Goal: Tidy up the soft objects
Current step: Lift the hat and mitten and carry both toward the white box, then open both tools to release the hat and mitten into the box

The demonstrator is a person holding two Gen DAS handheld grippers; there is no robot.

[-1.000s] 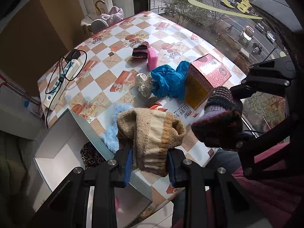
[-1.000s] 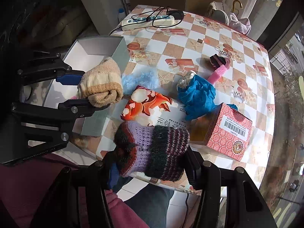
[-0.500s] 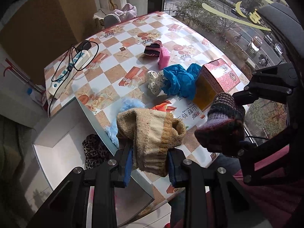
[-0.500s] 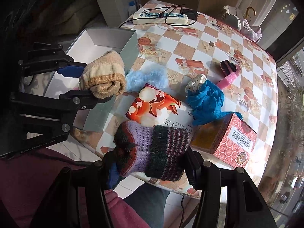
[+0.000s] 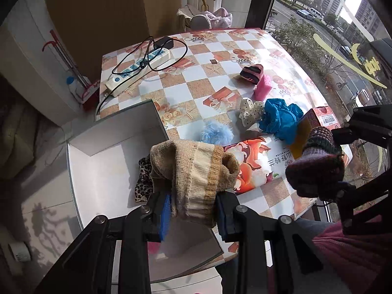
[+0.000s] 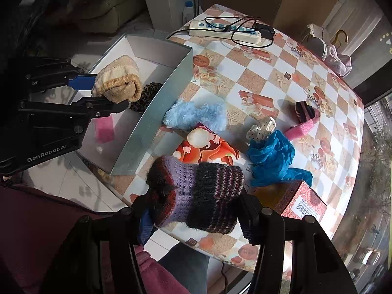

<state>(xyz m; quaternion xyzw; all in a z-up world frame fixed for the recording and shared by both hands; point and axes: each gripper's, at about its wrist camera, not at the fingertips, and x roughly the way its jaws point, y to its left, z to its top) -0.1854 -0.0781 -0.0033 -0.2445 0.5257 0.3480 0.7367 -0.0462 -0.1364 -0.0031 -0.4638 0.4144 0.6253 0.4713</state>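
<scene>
My left gripper [image 5: 192, 208] is shut on a beige knitted sock [image 5: 193, 169] and holds it above the open grey box [image 5: 132, 122], which shows in the right wrist view [image 6: 156, 120] too. A leopard-print cloth [image 6: 144, 93] and a pink sponge [image 6: 104, 128] lie in the box. My right gripper [image 6: 196, 218] is shut on a purple-and-dark striped knitted sock [image 6: 196, 193], held above the table's near edge. On the table lie a fluffy light-blue piece [image 6: 196, 117], a blue mesh cloth [image 6: 272, 159] and a white dotted cloth [image 6: 261, 128].
A pink sponge with a dark striped sock [image 6: 303, 120] lies farther back. A flat picture packet [image 6: 208, 147] and a red carton [image 6: 301, 201] lie near the right gripper. A power strip with cables [image 6: 225, 28] is at the far edge. The checkered table [image 6: 257, 78] ends near me.
The left gripper has carried the beige sock leftward, from over the table edge to above the box. The right gripper still holds the striped sock in about the same place.
</scene>
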